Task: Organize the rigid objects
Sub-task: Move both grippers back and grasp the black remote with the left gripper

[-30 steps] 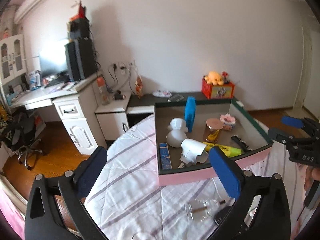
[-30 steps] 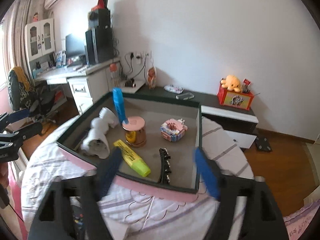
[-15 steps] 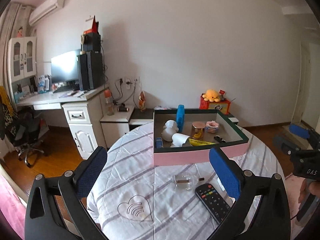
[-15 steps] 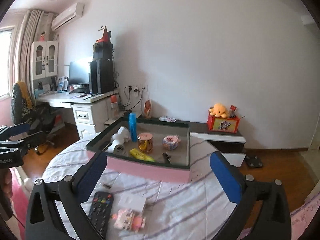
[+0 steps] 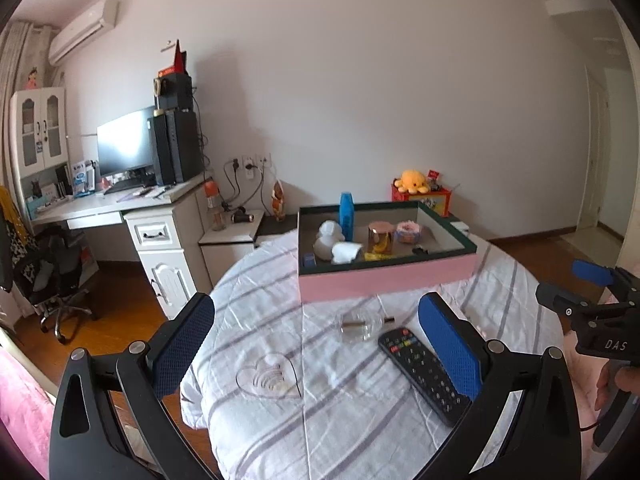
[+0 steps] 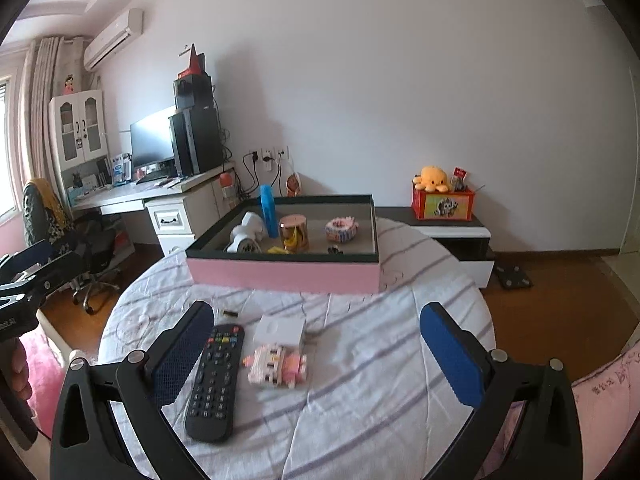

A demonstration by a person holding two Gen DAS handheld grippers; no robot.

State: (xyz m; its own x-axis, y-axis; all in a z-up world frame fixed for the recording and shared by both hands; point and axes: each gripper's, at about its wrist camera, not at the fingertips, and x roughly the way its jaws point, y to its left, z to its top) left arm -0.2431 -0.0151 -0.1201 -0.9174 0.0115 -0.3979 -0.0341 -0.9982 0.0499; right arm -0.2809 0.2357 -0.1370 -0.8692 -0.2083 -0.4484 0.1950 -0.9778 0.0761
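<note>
from the left wrist we see our left gripper (image 5: 316,348) spread wide and empty over the table (image 5: 260,288), with a glass bottle (image 5: 360,324) and remote (image 5: 424,372) between its fingers and the pink box (image 5: 384,280) beyond. from the right wrist our right gripper (image 6: 316,354) is also spread and empty, the remote (image 6: 216,380) by its left finger, a pink block toy (image 6: 278,366) touching a white box (image 6: 280,330) in the middle, and the pink box (image 6: 284,274) holding a duck, blue bottle and jar further back.

One remote (image 6: 216,376) — one pink box (image 6: 284,272).
</note>
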